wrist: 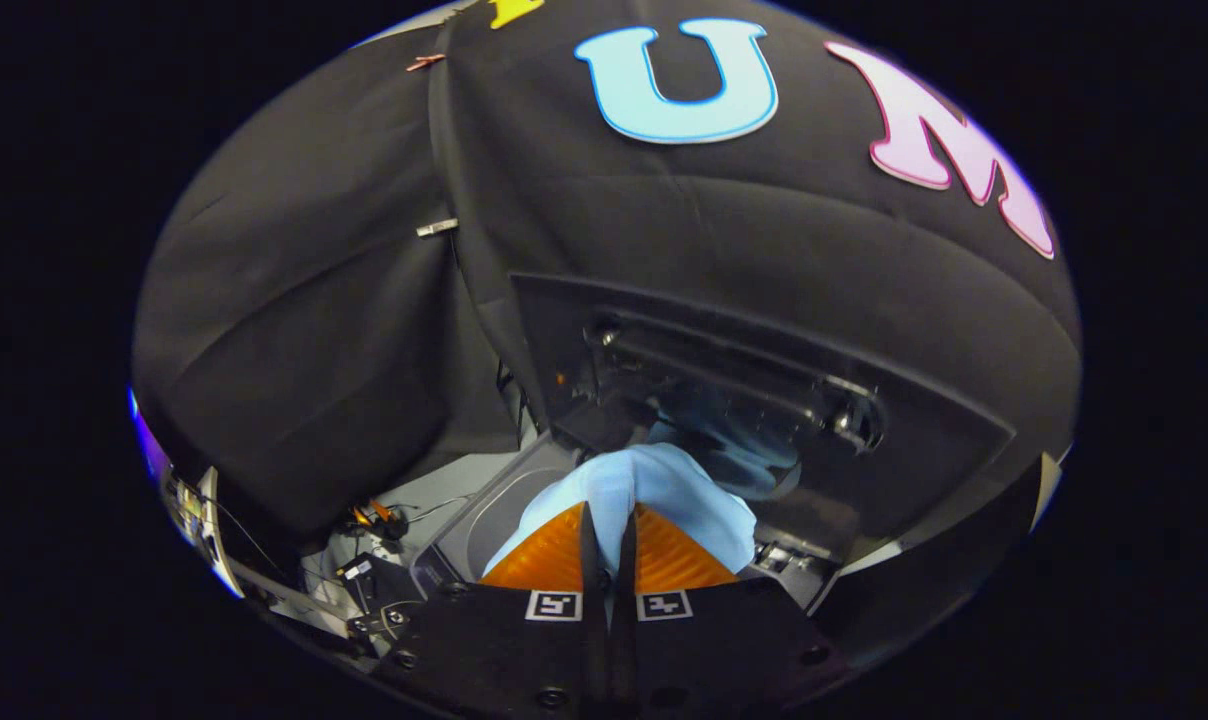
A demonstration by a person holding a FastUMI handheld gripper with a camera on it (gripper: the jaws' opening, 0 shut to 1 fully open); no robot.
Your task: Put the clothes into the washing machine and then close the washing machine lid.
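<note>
In the gripper view, the tool (609, 520) has its two fingers pressed nearly together, clamped on a light blue garment (664, 490) that bunches up between and just ahead of the tips. The washing machine (484, 520) lies directly ahead and below, its opening beneath the hanging cloth, its lid (764, 400) raised upright just beyond. The cloth hangs over the drum rather than inside it, so I judge the coming move to be downward. What the drum holds cannot be told.

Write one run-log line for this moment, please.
gripper: shut on light blue cloth garment | raised dark washing machine lid: open, beyond fingers | garment: above machine opening, not released
</note>
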